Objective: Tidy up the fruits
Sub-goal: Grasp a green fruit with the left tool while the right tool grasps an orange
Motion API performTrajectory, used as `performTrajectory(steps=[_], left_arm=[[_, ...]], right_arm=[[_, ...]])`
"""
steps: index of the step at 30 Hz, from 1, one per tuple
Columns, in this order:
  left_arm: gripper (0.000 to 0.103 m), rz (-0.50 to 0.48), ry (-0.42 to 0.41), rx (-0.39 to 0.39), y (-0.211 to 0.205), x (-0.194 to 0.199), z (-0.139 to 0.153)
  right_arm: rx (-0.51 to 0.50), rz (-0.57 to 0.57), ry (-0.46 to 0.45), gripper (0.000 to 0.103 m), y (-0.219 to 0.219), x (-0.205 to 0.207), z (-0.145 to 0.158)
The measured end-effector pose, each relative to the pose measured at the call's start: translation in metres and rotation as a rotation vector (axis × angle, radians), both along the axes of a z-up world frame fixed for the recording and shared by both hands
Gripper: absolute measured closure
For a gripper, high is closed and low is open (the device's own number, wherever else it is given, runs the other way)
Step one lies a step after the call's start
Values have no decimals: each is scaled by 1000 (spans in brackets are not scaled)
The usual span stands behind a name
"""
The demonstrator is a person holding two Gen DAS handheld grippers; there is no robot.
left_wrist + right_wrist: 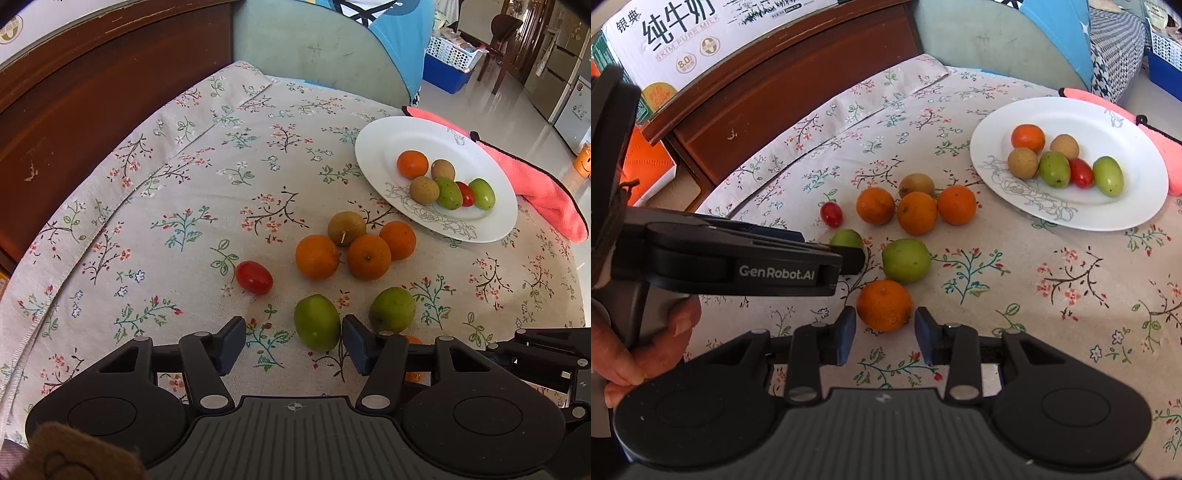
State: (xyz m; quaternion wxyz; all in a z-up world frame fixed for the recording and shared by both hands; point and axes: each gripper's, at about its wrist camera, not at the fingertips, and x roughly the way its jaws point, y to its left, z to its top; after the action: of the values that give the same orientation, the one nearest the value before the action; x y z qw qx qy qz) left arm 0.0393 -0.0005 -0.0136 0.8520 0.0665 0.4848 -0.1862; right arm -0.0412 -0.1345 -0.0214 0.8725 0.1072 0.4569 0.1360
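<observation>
Both tongs are spread: the left gripper [293, 341] flanks a near green fruit [317, 327], the right gripper [885, 334] a near orange [884, 305]. Both fruits look light, firm and roll-prone; grip across their middles.

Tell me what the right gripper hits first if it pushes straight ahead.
Most likely the orange sitting just beyond the open right gripper, roughly centred between its fingers; depth is hard to judge.
</observation>
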Motion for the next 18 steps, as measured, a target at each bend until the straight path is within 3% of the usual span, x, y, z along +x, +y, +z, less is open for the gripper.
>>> performTrajectory(steps=[6, 8, 10, 18], left_arm=[[57, -21, -13, 11, -7, 0, -6], [63, -33, -26, 12, -8, -2, -6], [78, -45, -29, -2, -8, -3, -5], [78, -45, -53, -42, -9, -6, 5]], right_arm=[[-10, 3, -7, 67, 3, 1, -2], [-10, 1, -11, 69, 3, 2, -2], [-10, 1, -12, 70, 2, 2, -2], [2, -17, -16, 70, -3, 1, 2]])
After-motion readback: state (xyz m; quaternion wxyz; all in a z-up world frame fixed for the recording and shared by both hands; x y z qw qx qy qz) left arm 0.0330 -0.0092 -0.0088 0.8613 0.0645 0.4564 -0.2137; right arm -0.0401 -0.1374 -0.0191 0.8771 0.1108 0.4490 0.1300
